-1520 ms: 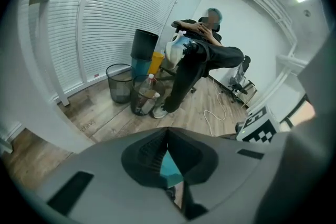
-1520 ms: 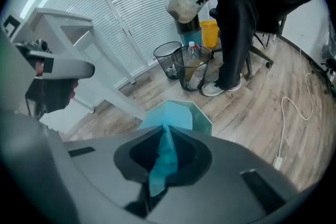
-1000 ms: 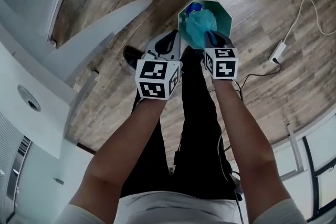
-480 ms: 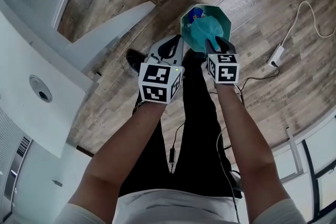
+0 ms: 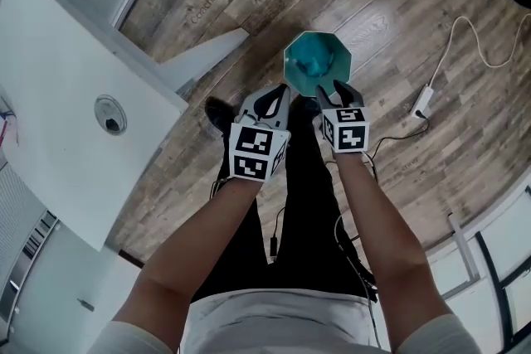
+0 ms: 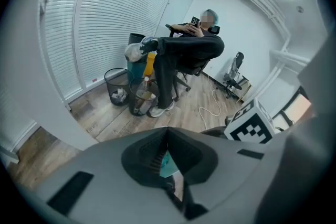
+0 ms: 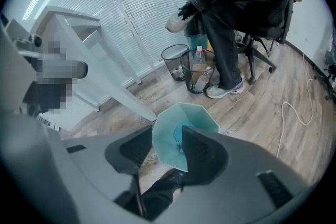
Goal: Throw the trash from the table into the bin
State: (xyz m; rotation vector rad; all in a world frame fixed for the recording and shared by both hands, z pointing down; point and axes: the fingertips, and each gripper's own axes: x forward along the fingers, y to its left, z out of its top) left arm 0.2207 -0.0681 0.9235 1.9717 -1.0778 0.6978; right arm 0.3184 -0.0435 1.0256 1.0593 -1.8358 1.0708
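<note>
Crumpled teal trash (image 5: pixel 312 64) lies inside the bin (image 5: pixel 338 52) on the floor. It is probably light and soft, best pinched at a raised fold. Right gripper (image 5: pixel 335 89) hangs above, its jaws just opening with nothing between them. Left gripper (image 5: pixel 272 98) is closed and empty.

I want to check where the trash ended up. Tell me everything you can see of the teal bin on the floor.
The teal bin is an open-topped container with an eight-sided rim and smooth walls that look like plastic. It stands upright on the wood-plank floor, just ahead of the person's legs. A crumpled teal wad lies inside it. The right gripper, whose jaws have just been opening with nothing between them, hangs above the bin's near edge without touching it.
</note>
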